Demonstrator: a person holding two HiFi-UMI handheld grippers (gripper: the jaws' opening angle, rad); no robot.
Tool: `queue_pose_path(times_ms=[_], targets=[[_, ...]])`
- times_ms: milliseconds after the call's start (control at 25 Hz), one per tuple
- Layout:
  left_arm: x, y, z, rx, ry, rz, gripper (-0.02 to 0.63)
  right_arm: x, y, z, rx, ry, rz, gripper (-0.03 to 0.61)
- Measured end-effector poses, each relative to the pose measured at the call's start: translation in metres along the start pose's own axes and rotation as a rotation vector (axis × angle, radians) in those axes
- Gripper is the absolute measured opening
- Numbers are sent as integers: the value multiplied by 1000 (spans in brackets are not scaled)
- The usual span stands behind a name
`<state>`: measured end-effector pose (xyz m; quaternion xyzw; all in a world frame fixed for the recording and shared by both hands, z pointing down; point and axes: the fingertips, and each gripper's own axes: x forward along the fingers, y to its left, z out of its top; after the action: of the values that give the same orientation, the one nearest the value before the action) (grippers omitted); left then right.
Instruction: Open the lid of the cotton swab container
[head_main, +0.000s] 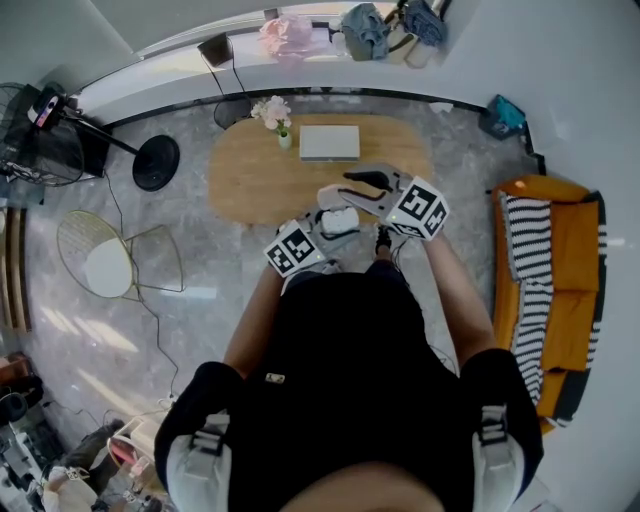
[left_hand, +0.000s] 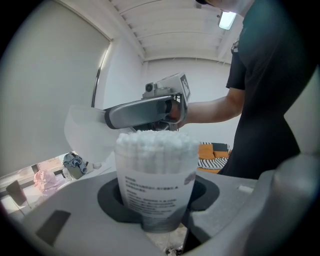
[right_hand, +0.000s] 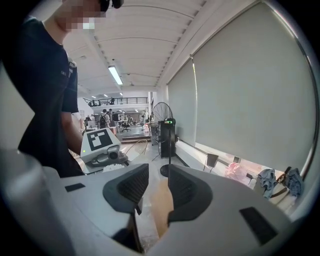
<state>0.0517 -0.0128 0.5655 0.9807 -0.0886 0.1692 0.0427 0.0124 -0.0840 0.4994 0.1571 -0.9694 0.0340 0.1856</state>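
Status: the cotton swab container (left_hand: 156, 175) has its mouth uncovered, and the white swab heads (left_hand: 157, 142) stand bare at the top. The translucent lid (left_hand: 85, 132) hangs off to one side of the rim, tipped well clear of the opening. I cannot tell whether it is hinged there or fully free. By my reading the opening itself is as good as done. What may be left is to push the lid fully back or let it go, and perhaps to set the container down. Location: the container is held in front of the person, by the near edge of the oval wooden tabletop (head_main: 260, 175), carried rather than standing on it as far as I can judge. Left gripper (left_hand: 157, 210): its fingers (left_hand: 60, 210) stand fairly wide and are clamped on the lower body of the container, one on each side, keeping it upright. Right gripper (right_hand: 157, 187): it reaches in over the swabs, its tip beside the lid. Its fingers (right_hand: 132, 187) are a narrow gap apart, not meeting, and through the gap only tabletop and floor show. Nothing solid is visible between them, though a thin clear lid edge cannot be ruled out.
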Motion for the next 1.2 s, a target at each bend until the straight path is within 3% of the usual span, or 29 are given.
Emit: queue_pose_path(times_ms=[400, 720, 1200], targets=[[-15, 14, -5, -33, -3, 49, 198, -13, -1, -1, 28, -63, -51, 78], [-34, 27, -5, -79, -46, 116, 198, -21, 4, -21, 46, -38, -83, 8], [-42, 31, 2, -87, -73, 147, 198, -25, 12, -54, 38, 20, -143, 0]])
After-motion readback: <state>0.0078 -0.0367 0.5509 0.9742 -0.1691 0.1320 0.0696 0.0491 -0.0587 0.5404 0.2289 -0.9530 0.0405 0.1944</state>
